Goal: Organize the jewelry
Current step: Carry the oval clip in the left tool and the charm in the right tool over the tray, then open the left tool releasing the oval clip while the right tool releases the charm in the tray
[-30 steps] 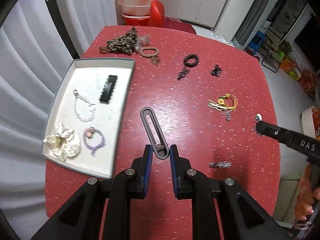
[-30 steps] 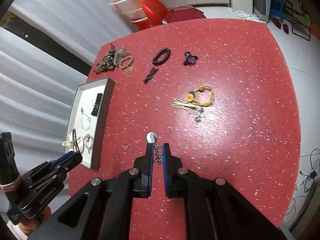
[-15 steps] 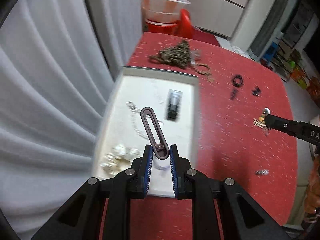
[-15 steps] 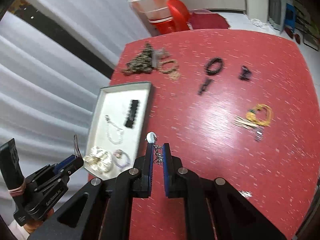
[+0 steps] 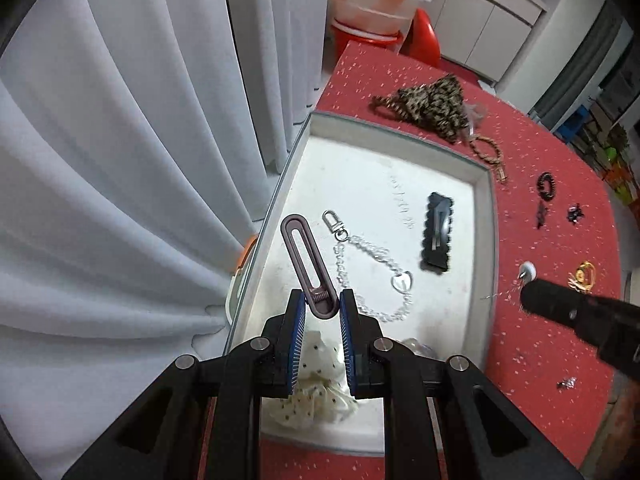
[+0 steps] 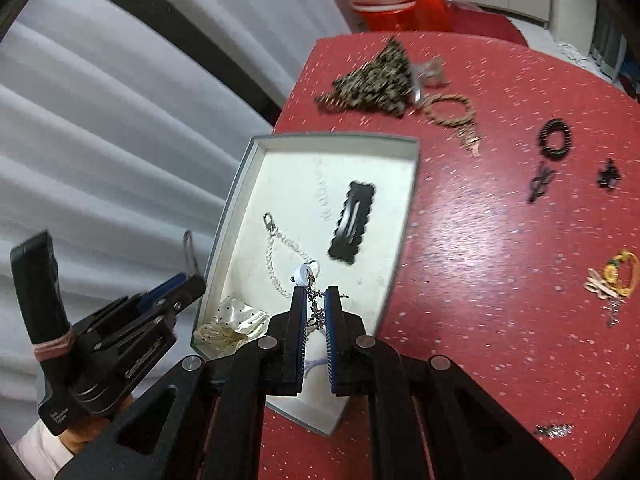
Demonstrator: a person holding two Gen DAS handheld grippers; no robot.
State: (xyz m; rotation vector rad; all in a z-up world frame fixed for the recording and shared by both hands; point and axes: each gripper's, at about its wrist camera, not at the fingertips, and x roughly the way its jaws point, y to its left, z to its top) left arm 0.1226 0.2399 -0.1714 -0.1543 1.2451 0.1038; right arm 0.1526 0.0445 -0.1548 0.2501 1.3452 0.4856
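We hold a long hair clip (image 5: 306, 264) in the left gripper (image 5: 322, 306) and a small charm chain (image 6: 314, 304) in the right gripper (image 6: 316, 300), fingers clenched, above the half-filled tray (image 6: 408, 200), while several pieces wait on the desk (image 6: 500, 240).

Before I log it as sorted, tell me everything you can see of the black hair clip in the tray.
The black hair clip is a flat snap clip with scalloped edges and a long slot down its middle, matte, plastic or coated metal by its look. It lies flat on the white floor of the tray, toward the right wall, apart from the silver chain. Neither gripper touches it.
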